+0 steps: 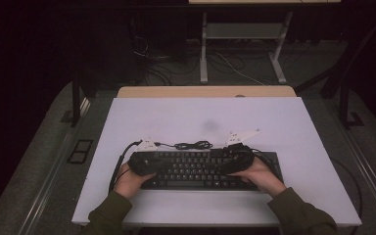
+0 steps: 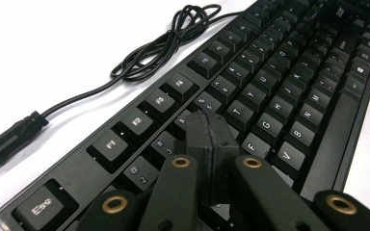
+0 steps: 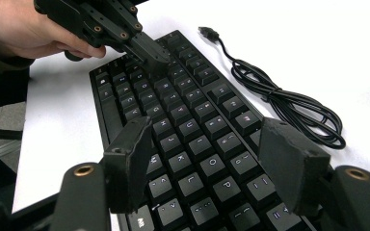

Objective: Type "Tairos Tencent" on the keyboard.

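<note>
Seemingly mid-keystroke, a person seated at a white table (image 1: pixel 284 122) works a black keyboard (image 1: pixel 200 169) with a two-jaw gripper in each hand. The keyboard lies flat near the person's edge of the table, roughly centred, long side facing them. Its thin black cable (image 1: pixel 193 145) lies in a loose coil on the table just behind it, ending in an unplugged USB plug (image 2: pixel 9 139).

The left gripper (image 2: pixel 207 130) has its jaws pressed fully together, nothing between them, forming a single blunt tip that rests on or just above the keys of the upper letter rows on the keyboard's left side; whether it actually touches cannot be told. The right gripper (image 3: pixel 207 163) hovers over the right side of the keys with its jaws wide apart and empty.

The keyboard looks like a rigid, low plastic slab, probably light and inclined to slide on the smooth tabletop. Its keys are small, springy caps with faint white legends, likely to give under gentle pressure, so a closed tip should come straight down on one cap. To lift or shift the board, the bare frame at either short end seems the best hold, not the keys or the limp cable.
</note>
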A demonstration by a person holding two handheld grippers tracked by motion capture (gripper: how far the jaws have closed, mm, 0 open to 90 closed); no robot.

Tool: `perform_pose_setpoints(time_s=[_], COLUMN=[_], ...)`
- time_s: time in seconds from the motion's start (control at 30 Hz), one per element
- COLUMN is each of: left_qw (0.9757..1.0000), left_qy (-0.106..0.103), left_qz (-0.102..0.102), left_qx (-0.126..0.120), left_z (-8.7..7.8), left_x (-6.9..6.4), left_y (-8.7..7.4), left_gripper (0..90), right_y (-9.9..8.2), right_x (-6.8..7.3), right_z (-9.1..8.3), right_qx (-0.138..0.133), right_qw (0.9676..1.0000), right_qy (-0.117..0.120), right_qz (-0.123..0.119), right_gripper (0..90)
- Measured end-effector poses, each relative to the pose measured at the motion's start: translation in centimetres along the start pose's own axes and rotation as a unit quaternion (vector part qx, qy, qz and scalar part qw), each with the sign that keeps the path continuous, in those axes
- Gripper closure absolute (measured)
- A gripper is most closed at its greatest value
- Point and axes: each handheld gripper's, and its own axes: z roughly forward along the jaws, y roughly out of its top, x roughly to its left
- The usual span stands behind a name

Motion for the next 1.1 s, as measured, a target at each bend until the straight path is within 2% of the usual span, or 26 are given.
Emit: perform_pose_setpoints(time_s=[0.47,0.7,0.93,1.1], left_qw=[1.0,1.0,0.9999,0.9998], left_qy=[-0.002,-0.005,-0.007,-0.009], left_qz=[0.003,0.002,0.003,0.004], left_qx=[0.005,-0.004,-0.013,-0.017], left_z=[0.4,-0.1,-0.5,-0.8], left_x=[-0.1,-0.2,-0.6,-0.9], left_y=[-0.1,0.1,0.1,0.2], left_gripper=[89.0,88.7,75.9,64.3], right_y=[0.0,0.0,0.0,0.0], right_x=[0.0,0.0,0.1,0.1], right_z=[0.0,0.0,0.0,0.0], right_qx=[0.001,-0.001,0.002,0.001], right_qw=[1.0,1.0,1.0,1.0], right_qy=[-0.001,-0.001,0.002,0.003], right_qz=[0.001,0.002,0.0,0.0], right_gripper=[35.8,36.7,45.1,55.3])
